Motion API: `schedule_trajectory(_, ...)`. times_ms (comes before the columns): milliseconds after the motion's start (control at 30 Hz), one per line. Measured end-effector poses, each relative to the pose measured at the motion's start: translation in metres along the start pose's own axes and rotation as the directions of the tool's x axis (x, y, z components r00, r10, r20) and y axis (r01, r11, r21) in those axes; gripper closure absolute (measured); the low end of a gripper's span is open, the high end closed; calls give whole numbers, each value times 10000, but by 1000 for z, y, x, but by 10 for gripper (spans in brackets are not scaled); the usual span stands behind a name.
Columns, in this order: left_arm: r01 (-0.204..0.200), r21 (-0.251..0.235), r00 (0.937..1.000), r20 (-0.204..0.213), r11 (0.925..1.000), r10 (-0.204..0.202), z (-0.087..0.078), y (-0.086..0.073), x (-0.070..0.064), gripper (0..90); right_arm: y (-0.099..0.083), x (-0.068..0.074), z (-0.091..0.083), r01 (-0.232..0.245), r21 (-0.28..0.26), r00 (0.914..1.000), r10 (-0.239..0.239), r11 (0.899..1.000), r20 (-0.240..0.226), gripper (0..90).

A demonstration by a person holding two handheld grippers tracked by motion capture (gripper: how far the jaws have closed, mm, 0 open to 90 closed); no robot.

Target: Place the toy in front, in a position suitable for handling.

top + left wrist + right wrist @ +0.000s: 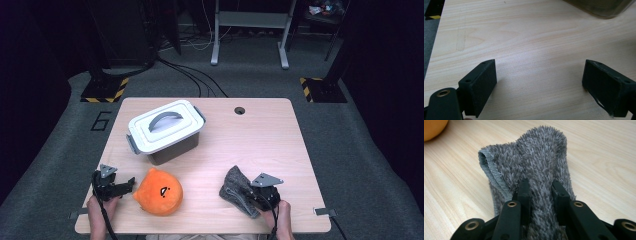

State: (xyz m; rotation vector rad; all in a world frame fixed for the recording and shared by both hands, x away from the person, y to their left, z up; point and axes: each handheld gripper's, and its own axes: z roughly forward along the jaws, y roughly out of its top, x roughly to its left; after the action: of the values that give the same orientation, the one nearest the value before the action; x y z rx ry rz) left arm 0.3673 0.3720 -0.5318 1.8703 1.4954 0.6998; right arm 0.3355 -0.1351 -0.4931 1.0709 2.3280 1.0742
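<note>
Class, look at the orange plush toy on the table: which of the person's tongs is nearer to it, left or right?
Left. The left tongs sit open just beside the orange plush toy, at its left edge. The right tongs are farther off across the table, shut on the grey cloth.

A laboratory or recording studio set up for manipulation trials. A light wooden surface [260, 135] with a cable hole [239, 110] stands alone on grey carpet [345, 150], ringed by dark surroundings. Black stands at far left and far right rest on bases edged with yellow-and-black hazard tape [105, 92]. Cables [190, 75] run across the floor toward a grey metal frame [250, 30] at the far side. A numeral 6 [101, 120] marks the carpet left of the surface.
</note>
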Motion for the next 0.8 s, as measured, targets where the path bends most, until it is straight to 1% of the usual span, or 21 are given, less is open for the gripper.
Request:
schedule_trajectory(33, 0, 0, 10000, 0, 10000, 0, 0, 0, 0, 121, 1, -2, -2, 73, -24, 10000, -73, 10000, 41, 727)
schedule_trajectory(67, 3, 2, 10000, 5, 10000, -3, 0, 0, 0, 121, 1, -2, -4, -8, -29, 10000, 9, 10000, 91, 727)
schedule_trajectory(100, 13, 15, 10000, 8, 10000, -13, 0, 0, 0, 121, 1, -4, -5, 54, -102, 9999, -53, 9999, 112, 726)
schedule_trajectory(133, 13, 15, 10000, 8, 10000, -13, 0, 0, 0, 121, 2, -4, -7, -53, -86, 9999, 54, 9999, 122, 726)
schedule_trajectory(233, 9, 14, 10000, 11, 10000, -9, 0, 0, 0, 121, 2, -7, -10, -28, -191, 9998, 33, 9998, 221, 726)
schedule_trajectory(300, 17, -33, 10000, -15, 10000, -17, 0, 0, 0, 121, 4, -9, -14, -100, -281, 9994, 109, 9996, 335, 726)
schedule_trajectory(400, 22, -5, 10000, -13, 10000, -22, 0, 0, 0, 121, 5, -12, -17, -29, -319, 9992, 41, 9995, 388, 726)
schedule_trajectory(433, 10, -6, 10000, -21, 10000, -10, 0, 0, 0, 121, 6, -14, -20, -91, -370, 9986, 110, 9993, 513, 726)
schedule_trajectory(467, 12, -9, 10000, -22, 10000, -12, 0, 0, 0, 121, 6, -15, -22, -168, -364, 9985, 186, 9992, 513, 726)
schedule_trajectory(500, 19, -4, 10000, -14, 10000, -19, 0, 0, 0, 121, 7, -17, -23, -82, -408, 9981, 107, 9991, 614, 726)
schedule_trajectory(533, 19, -4, 10000, -14, 10000, -19, 0, 0, 0, 121, 7, -17, -23, -82, -408, 9981, 107, 9991, 614, 726)
schedule_trajectory(600, 17, -28, 10000, -14, 10000, -17, 0, 0, 0, 121, 7, -22, -28, -194, -482, 9967, 232, 9986, 780, 726)
schedule_trajectory(633, 16, -2, 10000, -16, 10000, -16, 0, 0, 0, 121, 7, -22, -28, -194, -482, 9967, 232, 9986, 780, 726)
schedule_trajectory(667, 15, -6, 10000, -17, 10000, -15, 0, 0, 0, 121, 6, -27, -33, -210, -532, 9958, 256, 9984, 875, 726)
schedule_trajectory(733, 24, -3, 10000, -11, 10000, -24, 0, 0, 0, 121, 6, -28, -34, -281, -555, 9950, 332, 9981, 938, 725)
schedule_trajectory(767, 19, -4, 10000, -18, 10000, -19, 0, 0, 0, 121, 6, -31, -38, -392, -635, 9935, 457, 9972, 1041, 725)
schedule_trajectory(800, 19, -4, 10000, -18, 10000, -19, 0, 0, 0, 121, 6, -33, -39, -366, -642, 9926, 437, 9973, 1129, 725)
